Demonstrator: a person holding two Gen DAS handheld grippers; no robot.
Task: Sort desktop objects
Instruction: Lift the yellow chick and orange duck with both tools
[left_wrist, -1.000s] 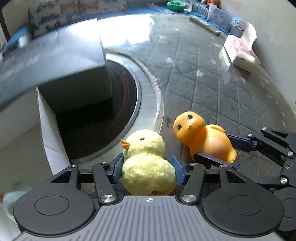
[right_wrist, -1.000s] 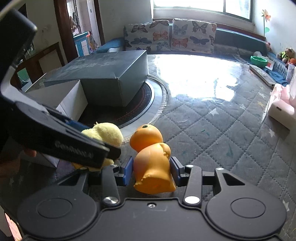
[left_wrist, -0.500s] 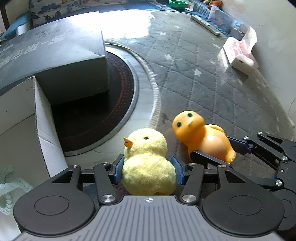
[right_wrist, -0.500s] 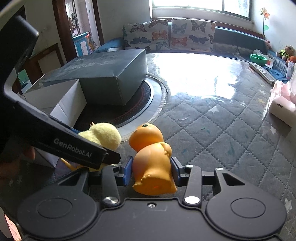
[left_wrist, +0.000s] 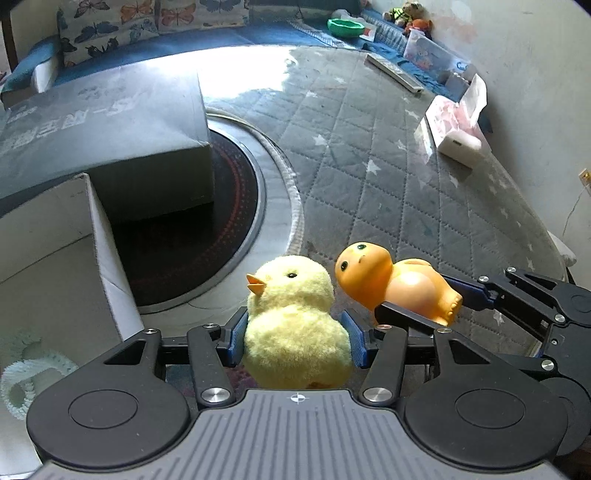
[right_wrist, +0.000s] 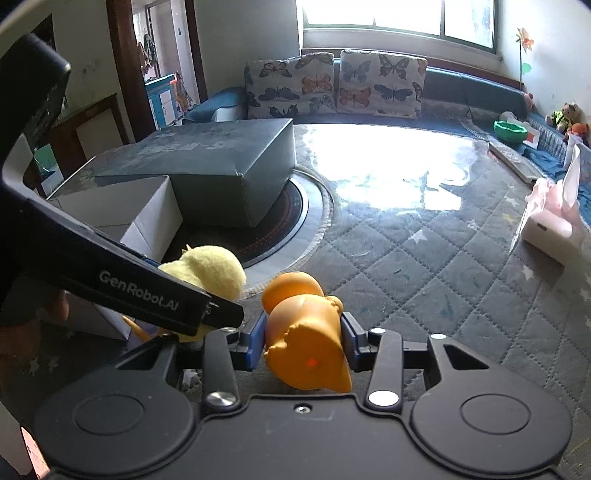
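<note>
Blue pads of the left tool (left_wrist: 295, 338) press into both sides of a fluffy yellow chick (left_wrist: 295, 325), which sits upright at the lower centre of the left wrist view, orange beak pointing to frame left. Just to its right, the right tool (left_wrist: 421, 299) reaches in from the right edge, its dark fingers closed on an orange rubber duck (left_wrist: 391, 284) that lies tilted with its head beside the chick's head.

From the right wrist view, the right tool (right_wrist: 303, 341) clamps the orange rubber duck (right_wrist: 306, 332) between its blue pads at lower centre, the duck's flat base turned towards the camera. The left tool's black body crosses the left half of that frame, and the yellow chick (right_wrist: 210, 271) shows behind it, close to the duck.

Beyond the toys, a grey quilted tabletop (left_wrist: 388, 166) spreads to the upper right, with a round dark inset ringed in silver (left_wrist: 236, 206) at centre. An open white cardboard box (left_wrist: 55, 266) stands at the left edge, a pale knitted item (left_wrist: 22, 376) inside its lower corner. A large dark grey box (left_wrist: 103, 129) sits behind it, partly over the inset. A pink tissue pack (left_wrist: 458, 125) lies at the upper right.
</note>
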